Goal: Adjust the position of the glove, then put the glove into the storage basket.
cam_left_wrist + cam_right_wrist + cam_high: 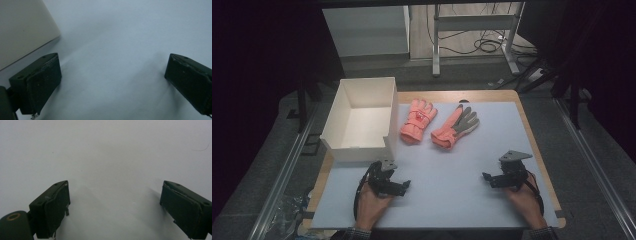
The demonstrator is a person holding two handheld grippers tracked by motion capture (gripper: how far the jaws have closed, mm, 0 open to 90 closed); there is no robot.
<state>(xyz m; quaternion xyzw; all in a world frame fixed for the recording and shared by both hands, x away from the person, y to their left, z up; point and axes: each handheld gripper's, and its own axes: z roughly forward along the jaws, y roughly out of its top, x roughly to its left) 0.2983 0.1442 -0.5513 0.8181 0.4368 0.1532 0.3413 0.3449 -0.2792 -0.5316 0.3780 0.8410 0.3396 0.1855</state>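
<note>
Two pink gloves lie side by side at the back middle of the pale blue mat point(452, 165): the left glove point(417, 121) back-up, the right glove point(454, 127) with a grey palm showing. A white open box point(362, 117) stands at the back left. My left gripper point(404, 185) rests near the front left, just in front of the box, jaws wide open over bare mat point(112, 62); the box corner point(22, 27) shows beside it. My right gripper point(486, 177) rests at the front right, open, with nothing between its jaws point(115, 202).
The mat covers a wooden table point(539, 150). Beyond the table stand a metal desk frame point(472, 30) with cables on the floor and a white panel point(367, 30). Rails run along both sides of the table.
</note>
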